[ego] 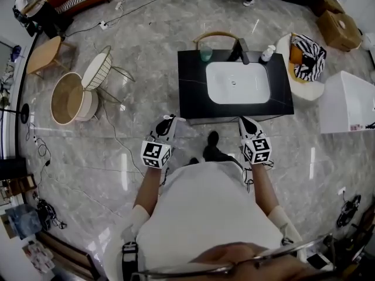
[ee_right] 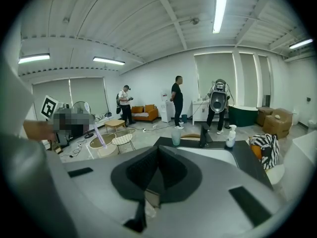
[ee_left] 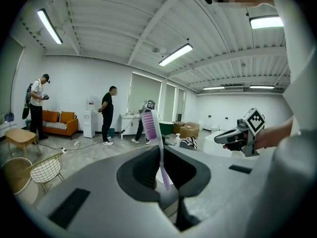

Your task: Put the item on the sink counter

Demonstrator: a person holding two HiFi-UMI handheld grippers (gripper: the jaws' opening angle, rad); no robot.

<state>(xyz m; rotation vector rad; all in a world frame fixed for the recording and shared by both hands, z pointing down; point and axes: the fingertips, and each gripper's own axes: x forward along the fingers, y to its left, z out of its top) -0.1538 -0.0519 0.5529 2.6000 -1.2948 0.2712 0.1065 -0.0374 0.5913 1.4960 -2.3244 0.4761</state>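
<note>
Currently left claw pinches one toothbrush; right claw is pressed together, seemingly empty.

White top, blk shoes; L gripper, R gripper w/ b&w marker cubes.

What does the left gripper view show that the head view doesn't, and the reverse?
Left gripper view only: a toothbrush, bristles up, clamped between the left gripper's jaws. Head view only: both grippers near the black sink counter's front edge, with the white basin seen from above. Both: the right gripper and the wire chair.
</note>
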